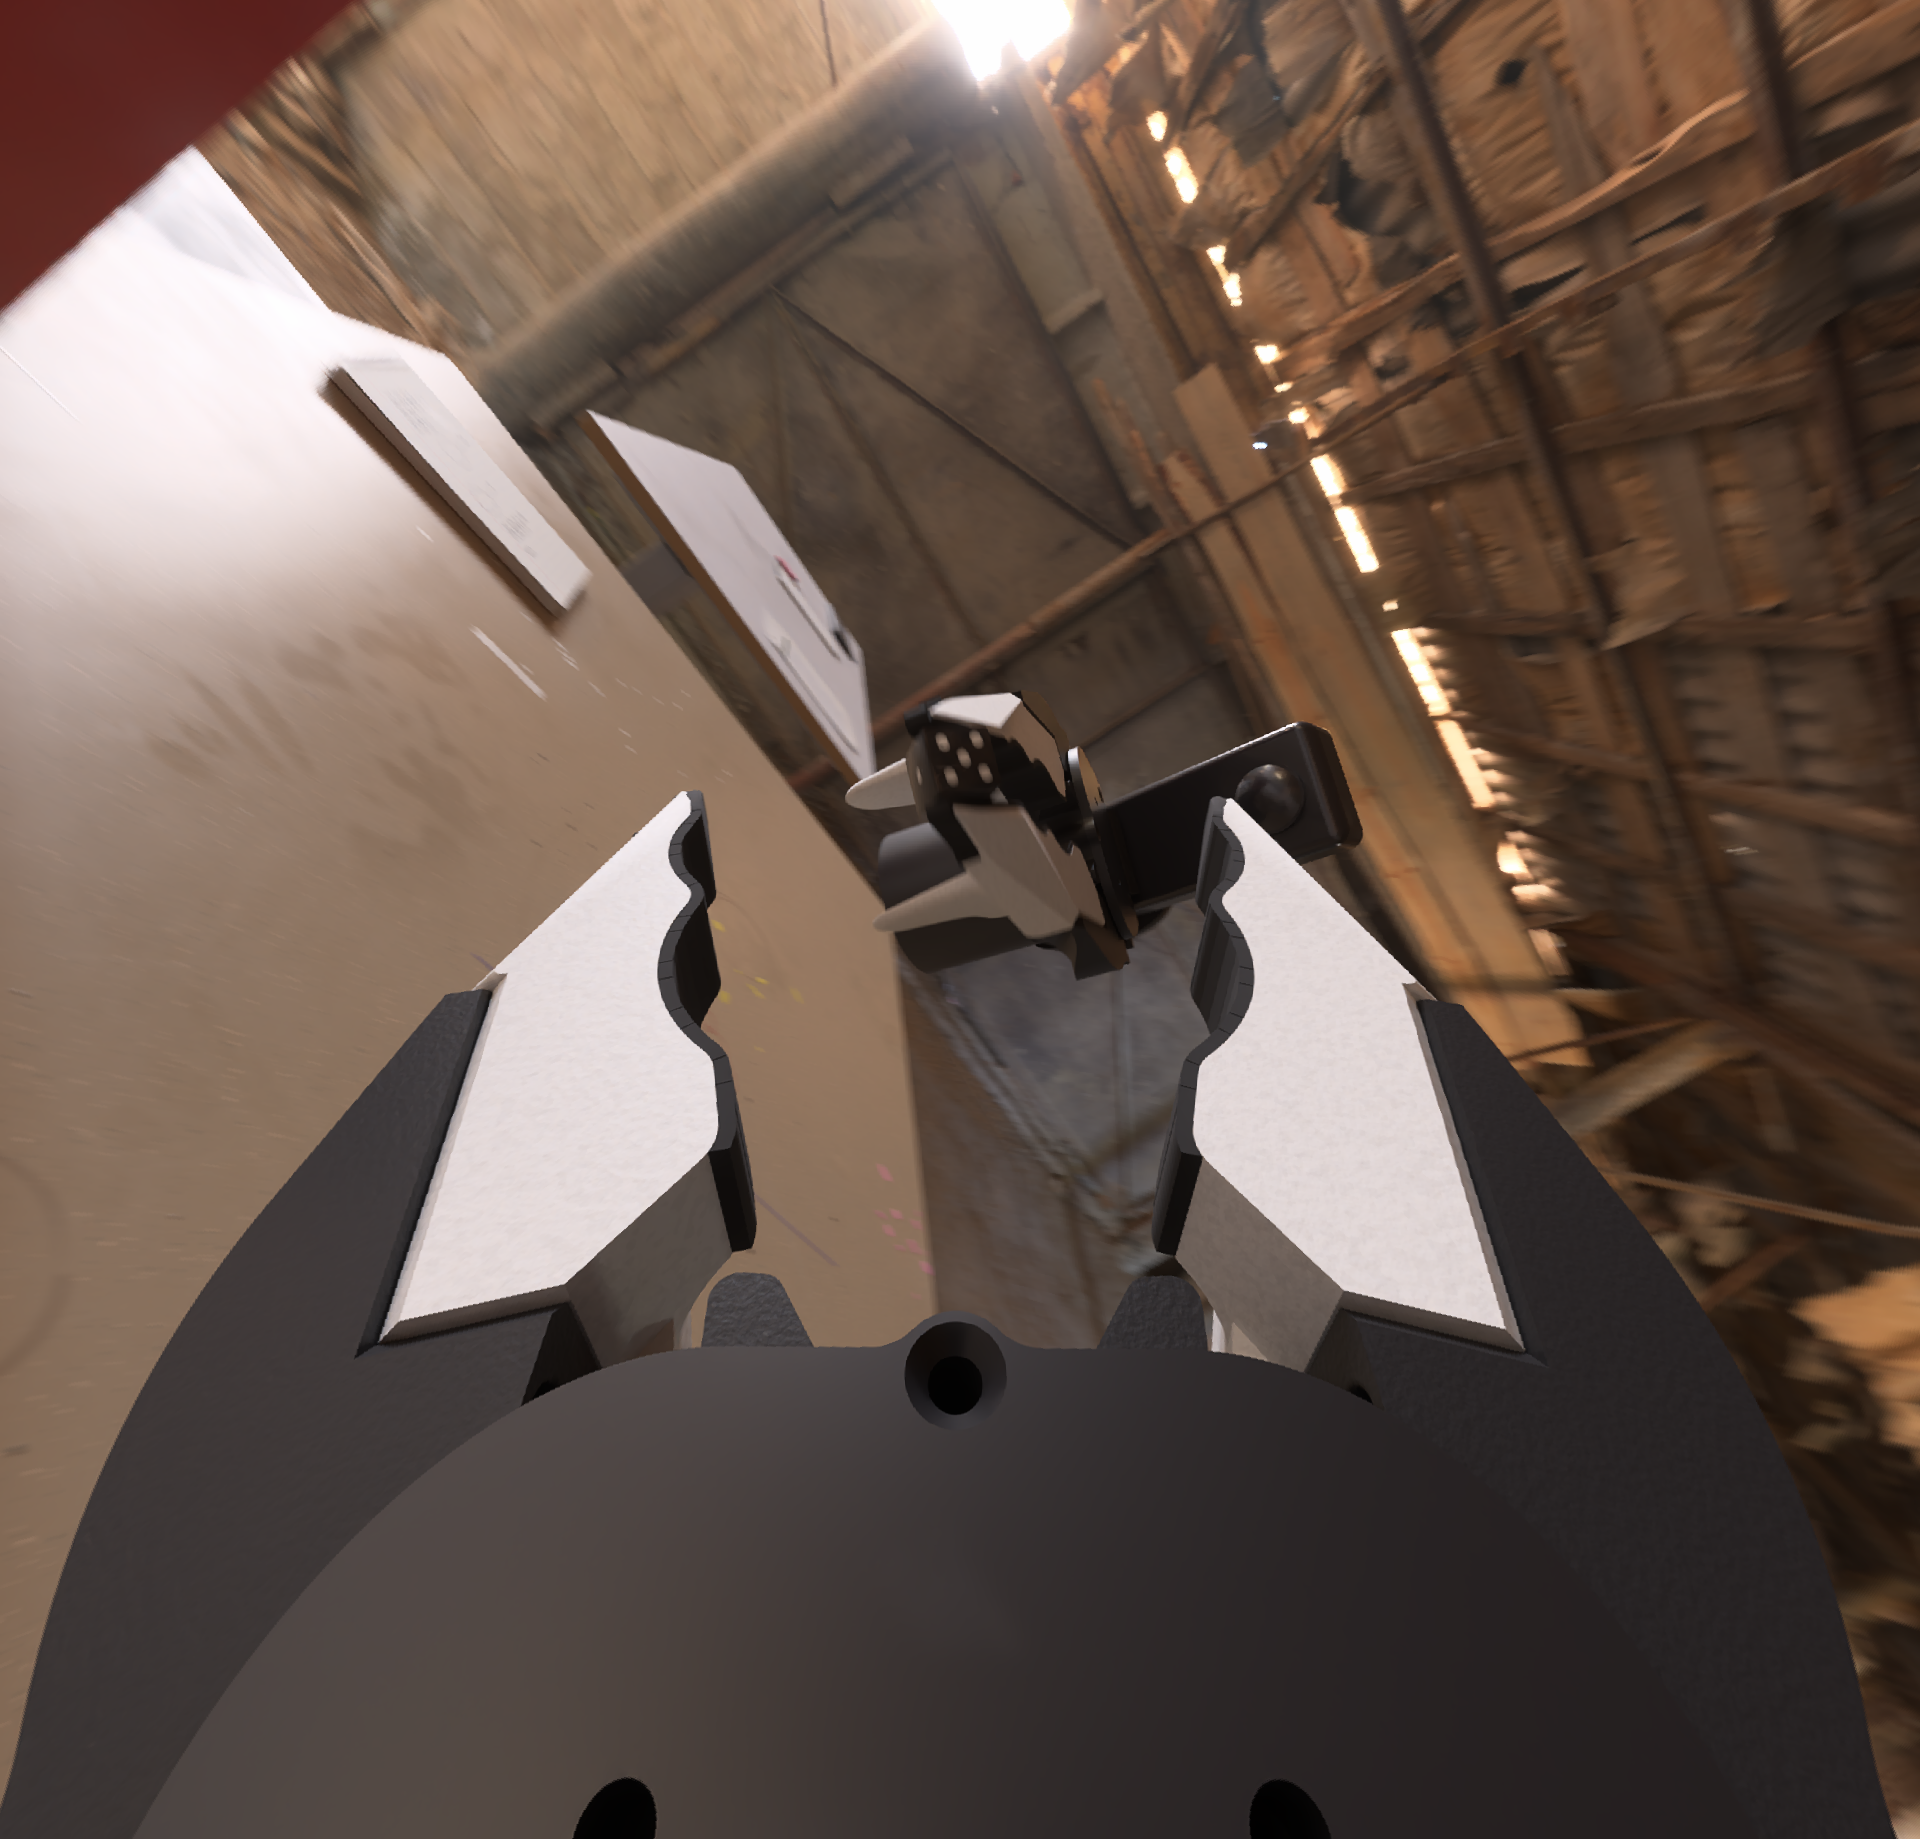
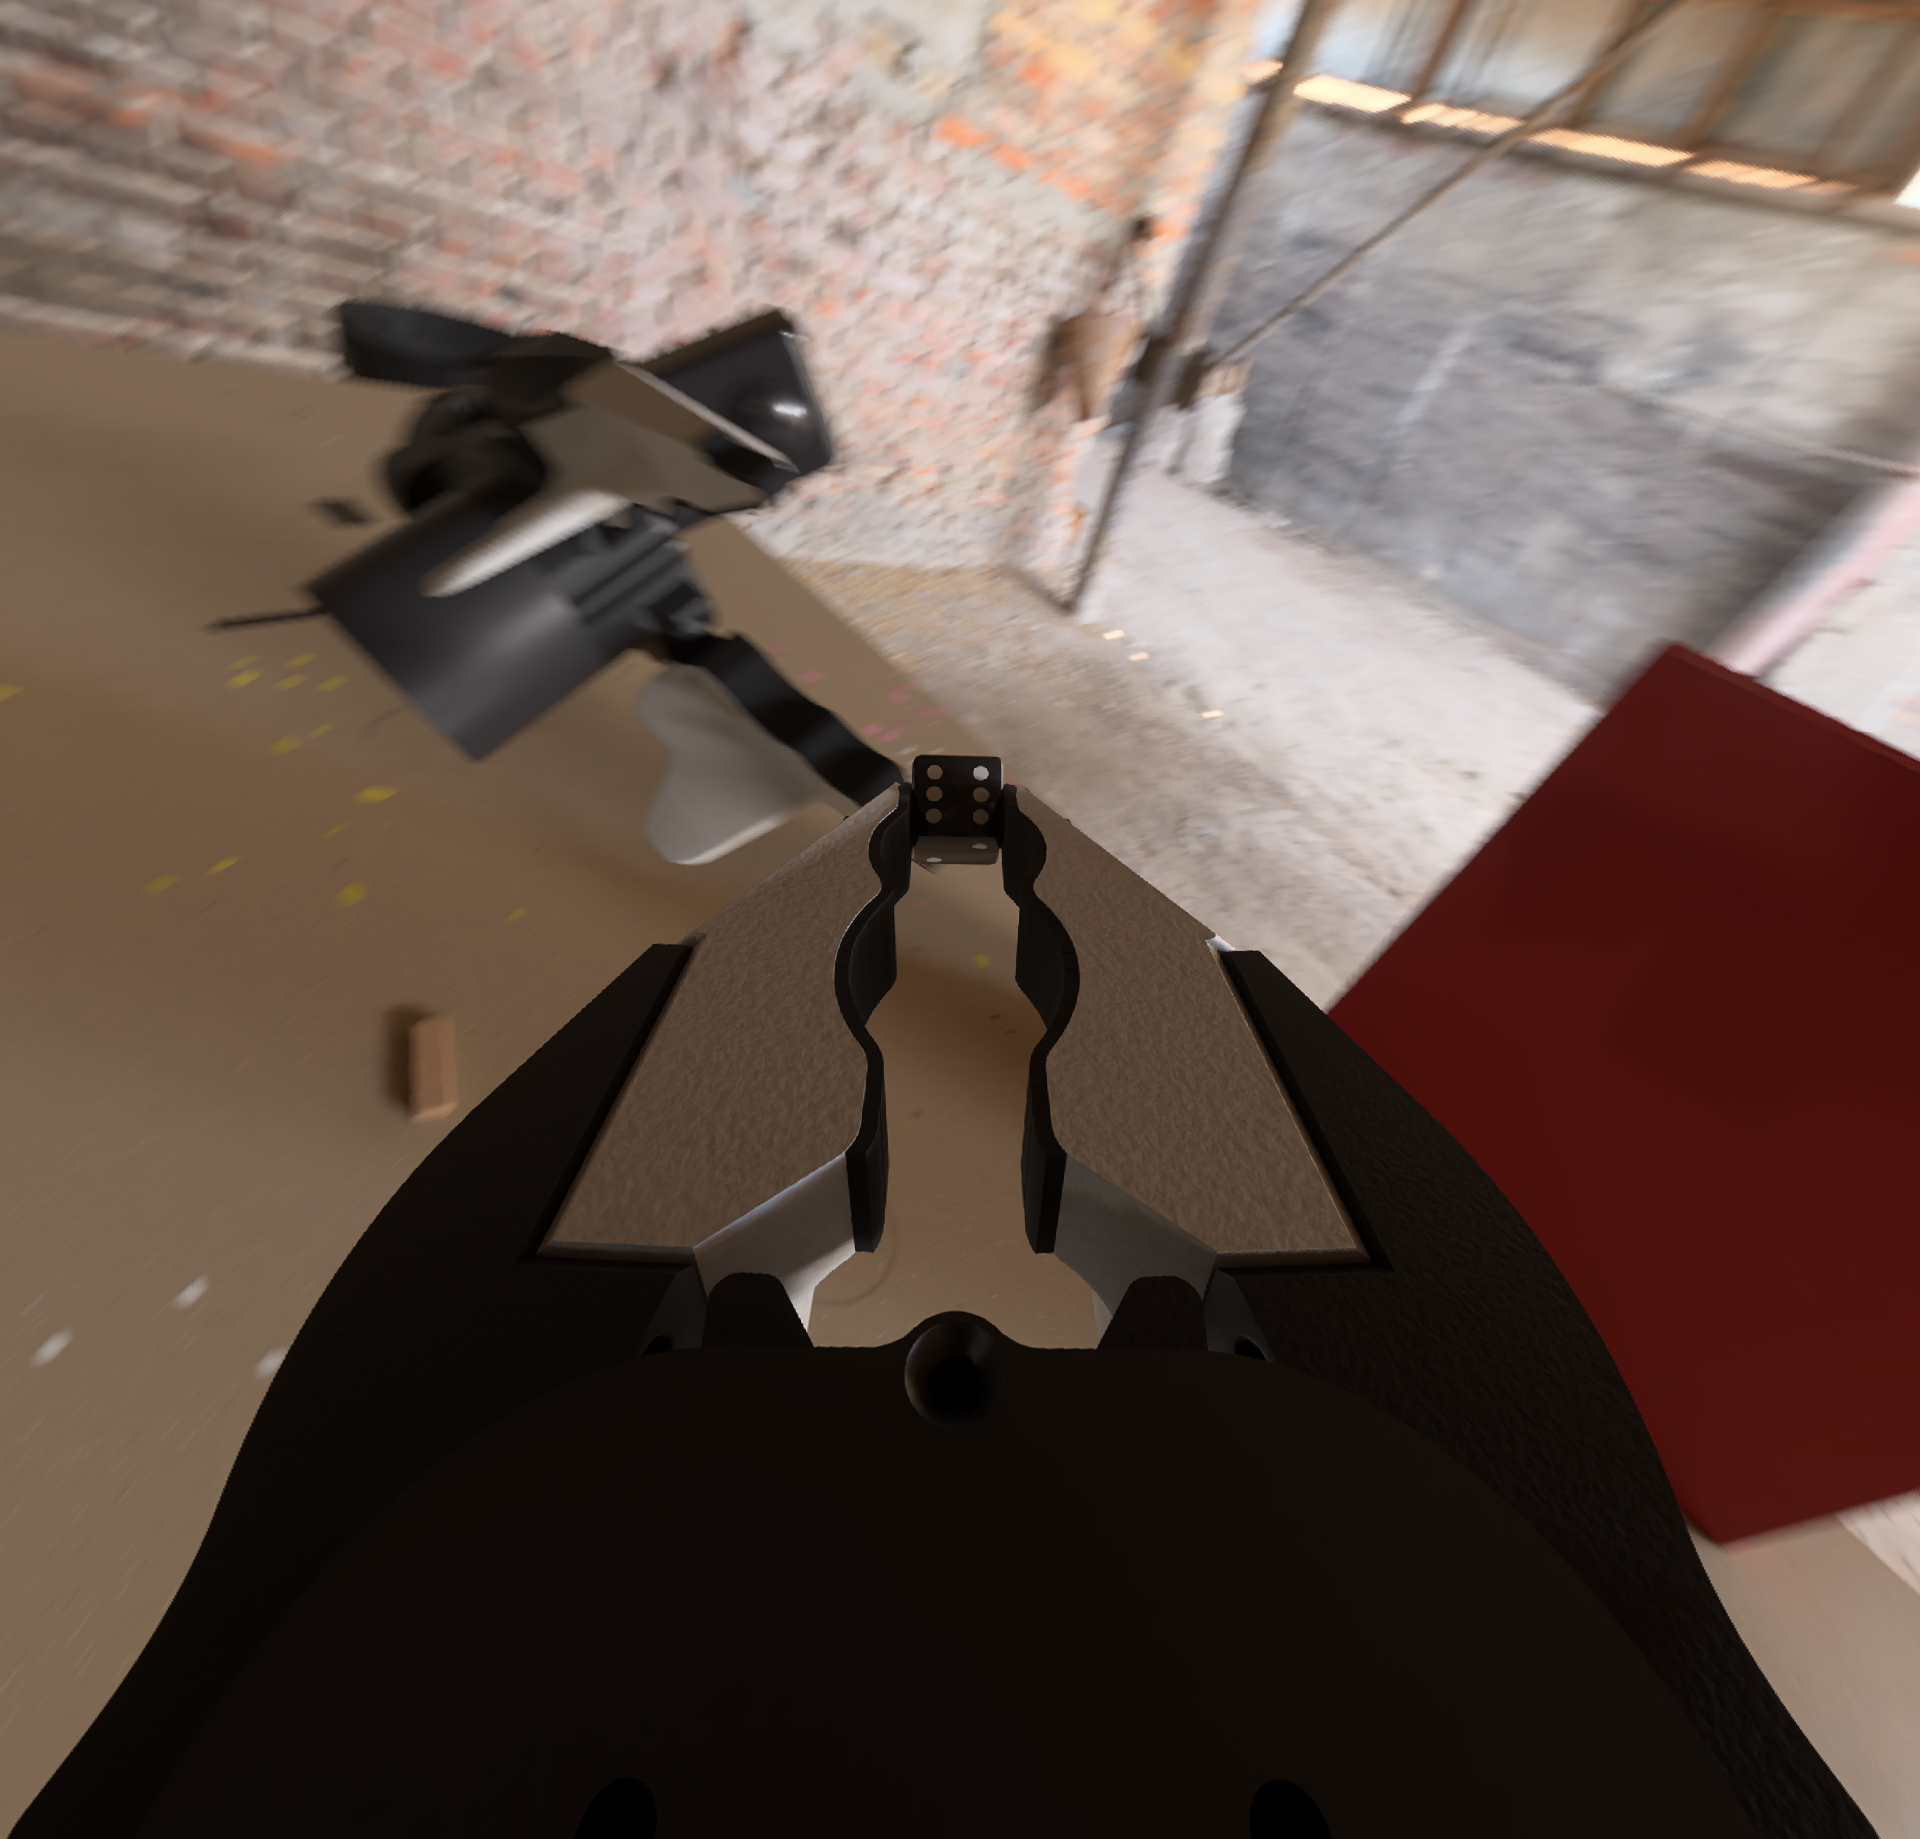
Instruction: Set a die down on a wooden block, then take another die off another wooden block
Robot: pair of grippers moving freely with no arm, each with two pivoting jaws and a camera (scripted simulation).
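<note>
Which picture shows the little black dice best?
The right wrist view: the black die sits close, pinched at the right gripper fingertips. The left wrist view shows it smaller and farther off, in that same gripper.

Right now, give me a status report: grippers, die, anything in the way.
Right gripper shut on black die, held in the air. Left gripper open, empty. One wooden block on the tan table, nothing on it. Path to it clear.

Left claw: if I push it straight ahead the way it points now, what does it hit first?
Probably the right claw, which hangs just beyond the open left claw and grips a black die. Depth is unclear, so it could pass beside it; nothing nearer shows.
</note>
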